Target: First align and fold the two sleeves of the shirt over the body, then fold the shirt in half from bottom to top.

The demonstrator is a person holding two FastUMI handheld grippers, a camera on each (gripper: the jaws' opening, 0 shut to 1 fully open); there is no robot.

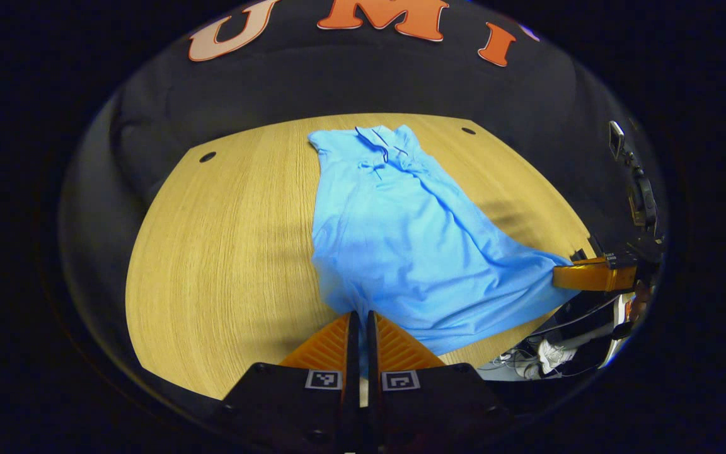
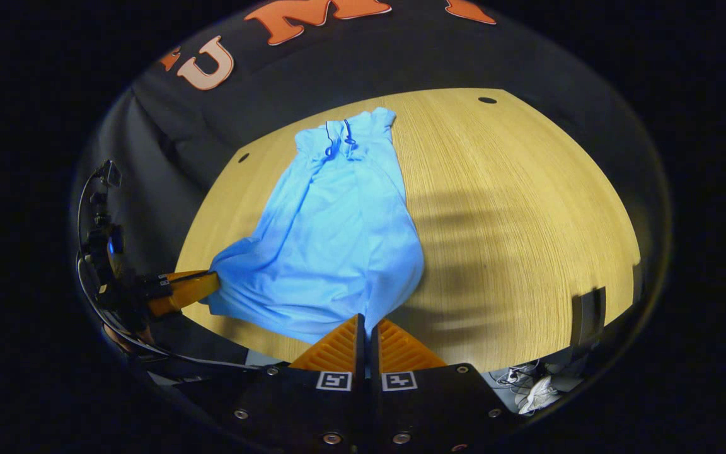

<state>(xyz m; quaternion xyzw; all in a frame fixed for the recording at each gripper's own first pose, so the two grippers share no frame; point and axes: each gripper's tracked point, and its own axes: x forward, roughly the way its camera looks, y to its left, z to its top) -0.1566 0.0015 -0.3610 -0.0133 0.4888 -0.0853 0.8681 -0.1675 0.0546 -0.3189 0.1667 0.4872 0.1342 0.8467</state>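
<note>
A light blue shirt [image 1: 401, 233] lies on the wooden table [image 1: 224, 252], collar at the far end, sleeves folded in over the body. My left gripper [image 1: 360, 318] is shut on the shirt's near hem corner. In the right gripper view the same shirt [image 2: 338, 239] runs away from me, and my right gripper [image 2: 366, 323] is shut on the other hem corner. Both corners are raised slightly off the table. The right gripper [image 1: 574, 275] shows at the far right of the left gripper view, and the left gripper [image 2: 196, 287] at the left of the right gripper view.
The table [image 2: 527, 208] has bare wood on both sides of the shirt and two small dark holes [image 1: 207, 156] near its far corners. Black cloth wall stands behind. Cables and a white shoe [image 1: 552, 356] lie on the floor past the near edge.
</note>
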